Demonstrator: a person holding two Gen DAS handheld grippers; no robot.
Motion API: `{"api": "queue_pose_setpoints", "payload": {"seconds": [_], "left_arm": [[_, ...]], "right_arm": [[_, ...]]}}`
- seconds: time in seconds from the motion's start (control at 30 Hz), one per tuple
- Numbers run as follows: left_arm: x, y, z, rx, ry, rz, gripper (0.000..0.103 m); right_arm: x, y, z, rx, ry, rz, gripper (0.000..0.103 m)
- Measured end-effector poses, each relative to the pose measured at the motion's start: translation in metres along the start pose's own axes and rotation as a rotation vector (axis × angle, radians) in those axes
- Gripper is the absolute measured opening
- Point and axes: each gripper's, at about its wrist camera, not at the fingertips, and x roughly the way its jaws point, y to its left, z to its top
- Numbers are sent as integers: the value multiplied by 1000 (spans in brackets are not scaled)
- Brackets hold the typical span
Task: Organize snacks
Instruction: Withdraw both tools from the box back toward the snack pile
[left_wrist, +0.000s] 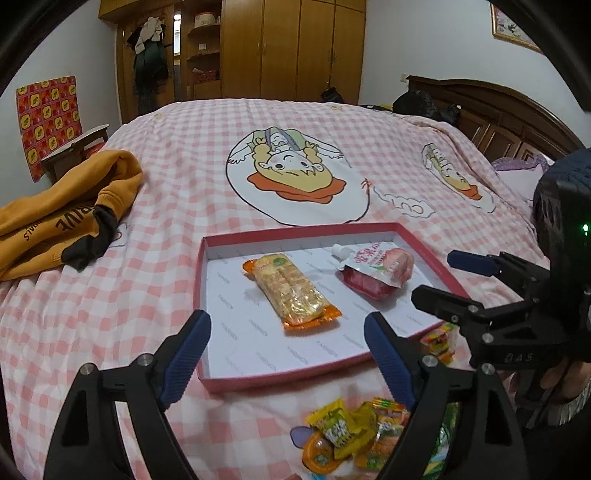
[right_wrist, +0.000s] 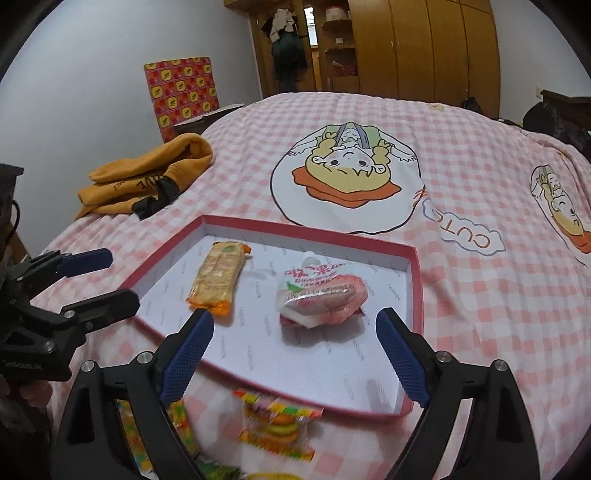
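A shallow red-rimmed cardboard box tray (left_wrist: 201, 295) with a white printed floor is set on the pink-checked bed cover (left_wrist: 177, 177), just ahead of both sets of fingers, presumably as the collecting place. Two snacks are laid inside it, apart: one long cracker bar in an orange-ended clear wrapper (left_wrist: 291, 291) and one pink spouted peach pouch (left_wrist: 380, 267). The left gripper (left_wrist: 286, 356) and right gripper (right_wrist: 295, 356) are both held wide and carry nothing. Several small bright candy packets (left_wrist: 354, 435), too jumbled to count, lie beneath the left fingers; one burger-printed packet (right_wrist: 277, 428) lies between the right fingers, judged the next pick.
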Motion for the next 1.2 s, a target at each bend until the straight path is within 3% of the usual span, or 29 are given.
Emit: {"api": "queue_pose_setpoints", "payload": {"seconds": [1.2], "left_arm": [[-40,-25,-40,18,-5,-78,88]], "right_arm": [[-49,9,-62,171,24,58,92]]}}
